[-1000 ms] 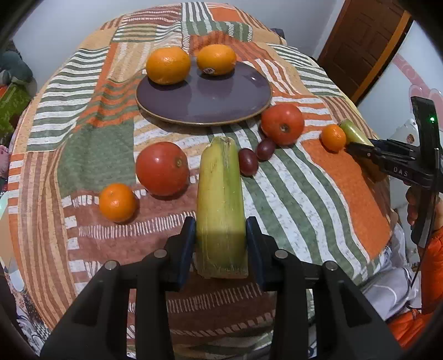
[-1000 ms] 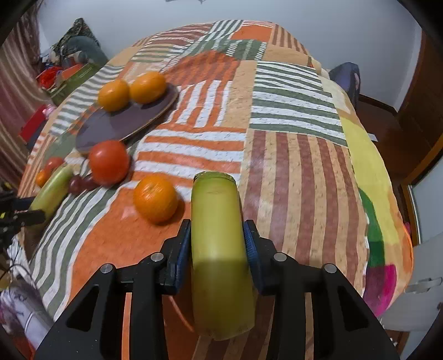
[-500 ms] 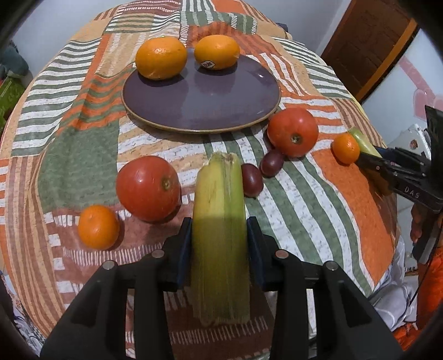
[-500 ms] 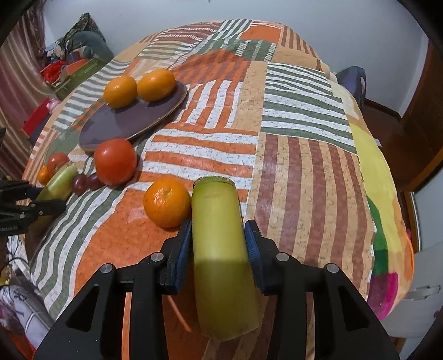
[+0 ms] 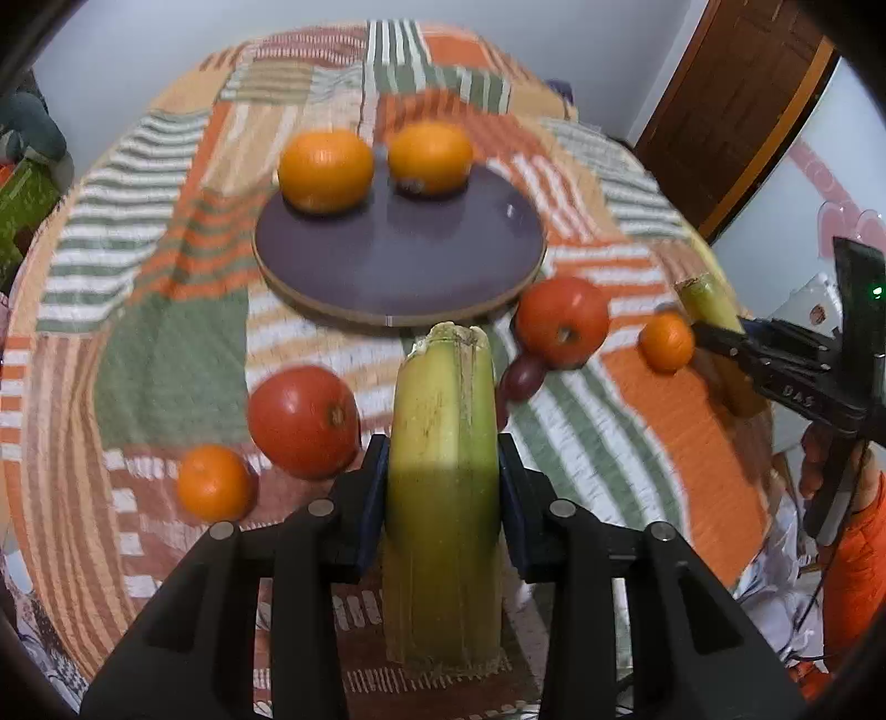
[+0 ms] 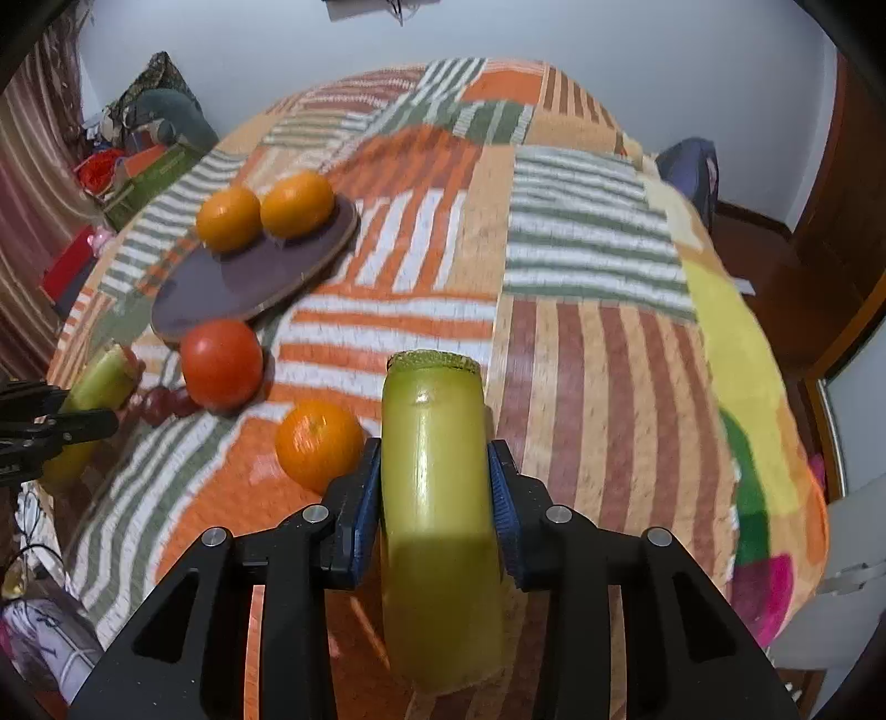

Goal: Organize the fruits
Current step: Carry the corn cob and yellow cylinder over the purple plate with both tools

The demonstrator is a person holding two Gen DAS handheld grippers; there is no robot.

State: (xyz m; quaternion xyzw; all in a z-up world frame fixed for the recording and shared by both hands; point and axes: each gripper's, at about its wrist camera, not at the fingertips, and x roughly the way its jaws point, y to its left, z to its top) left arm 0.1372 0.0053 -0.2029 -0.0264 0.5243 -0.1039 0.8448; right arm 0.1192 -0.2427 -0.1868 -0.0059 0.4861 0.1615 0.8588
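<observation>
A striped patchwork cloth (image 5: 166,354) covers the table, bearing a purple plate (image 5: 398,260) with two oranges (image 5: 325,169) at its far rim. The left gripper (image 5: 443,471) clamps a husked corn cob (image 5: 443,421) above the cloth; the right gripper (image 6: 434,487) clamps a second corn cob (image 6: 437,471). Two tomatoes (image 5: 303,421), two tangerines (image 5: 213,482) and grapes (image 5: 523,376) lie on the cloth before the plate.

Plain pale wall (image 6: 554,33) far ahead of the jaws. Dark wooden door (image 5: 736,111) ahead-right. Brown floor (image 6: 775,310) right of the patchwork-covered tabletop (image 6: 581,310). Striped curtain (image 6: 33,183) and cluttered pile (image 6: 144,144) ahead-left. Dark chair back (image 6: 689,169) ahead-right.
</observation>
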